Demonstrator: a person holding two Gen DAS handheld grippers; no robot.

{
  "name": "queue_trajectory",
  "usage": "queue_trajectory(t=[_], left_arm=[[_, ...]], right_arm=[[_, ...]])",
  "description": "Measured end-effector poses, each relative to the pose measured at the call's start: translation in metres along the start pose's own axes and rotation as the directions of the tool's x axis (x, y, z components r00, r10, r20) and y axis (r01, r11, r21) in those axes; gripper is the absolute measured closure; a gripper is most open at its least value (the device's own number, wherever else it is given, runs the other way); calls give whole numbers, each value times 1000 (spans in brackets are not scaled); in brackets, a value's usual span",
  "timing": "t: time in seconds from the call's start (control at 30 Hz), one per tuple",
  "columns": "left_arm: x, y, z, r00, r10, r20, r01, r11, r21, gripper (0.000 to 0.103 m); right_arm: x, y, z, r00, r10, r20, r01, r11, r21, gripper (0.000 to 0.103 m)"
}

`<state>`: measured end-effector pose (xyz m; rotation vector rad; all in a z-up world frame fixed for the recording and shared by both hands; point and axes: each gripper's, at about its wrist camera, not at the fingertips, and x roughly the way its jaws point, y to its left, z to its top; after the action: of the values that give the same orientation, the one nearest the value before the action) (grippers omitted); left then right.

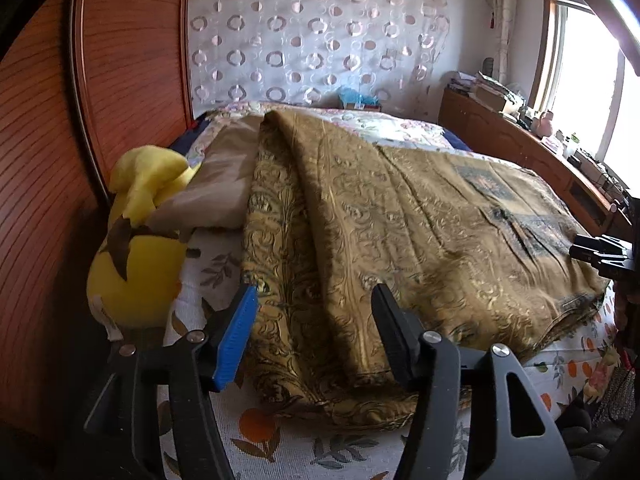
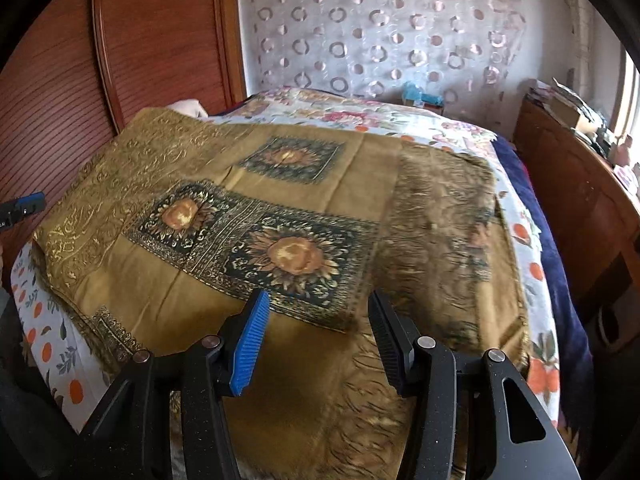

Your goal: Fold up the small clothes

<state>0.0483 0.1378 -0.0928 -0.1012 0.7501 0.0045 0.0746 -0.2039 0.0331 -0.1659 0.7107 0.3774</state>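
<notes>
A golden-brown patterned cloth (image 1: 400,220) lies on the bed, folded over itself, with dark sunflower panels (image 2: 280,256) on top in the right wrist view. My left gripper (image 1: 316,300) is open just above the cloth's near left edge, where a thick fold runs away from me; nothing is between its fingers. My right gripper (image 2: 320,304) is open too, hovering over the near edge of the folded layer, with only cloth lying below. The right gripper's tip (image 1: 600,252) shows at the right edge of the left wrist view, and the left gripper's blue pad (image 2: 28,204) at the left edge of the right wrist view.
A white sheet with orange fruit print (image 1: 256,432) covers the bed. A yellow plush toy (image 1: 136,256) and a beige pillow (image 1: 216,192) lie at the head, against a wooden headboard (image 1: 48,200). A wooden cabinet with clutter (image 1: 560,160) stands beyond the bed, under a window.
</notes>
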Motion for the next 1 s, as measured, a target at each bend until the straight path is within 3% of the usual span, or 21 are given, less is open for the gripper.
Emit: queue_trajectory(t=[0.23,0.47,0.63,0.83,0.93,1.0], left_arm=[[15,13,-7,999,-13,-50,12,999,-31,28],[24,15,-11,995,-48,-87,45,998,-36,26],[23,17,-8,983,-163,-84,155,983,-96,26],[25,13,-3,968,-232,-95,219,967,-131,26],[28,7,0,970,-220,-102,209,971,-114,28],[30,2,2,974,-197,-109,187,978,-89,37]], right_arm=[[13,-2,2,999,-7,-40,6,1000,-28,35],[13,-7,3,999,18,-37,-18,1000,-4,34],[16,-3,1,999,12,-37,-12,1000,-5,34],[16,-3,-1,999,18,-35,-18,1000,4,34],[16,-2,-1,999,14,-36,-14,1000,1,34],[16,-2,-1,999,12,-36,-12,1000,0,34]])
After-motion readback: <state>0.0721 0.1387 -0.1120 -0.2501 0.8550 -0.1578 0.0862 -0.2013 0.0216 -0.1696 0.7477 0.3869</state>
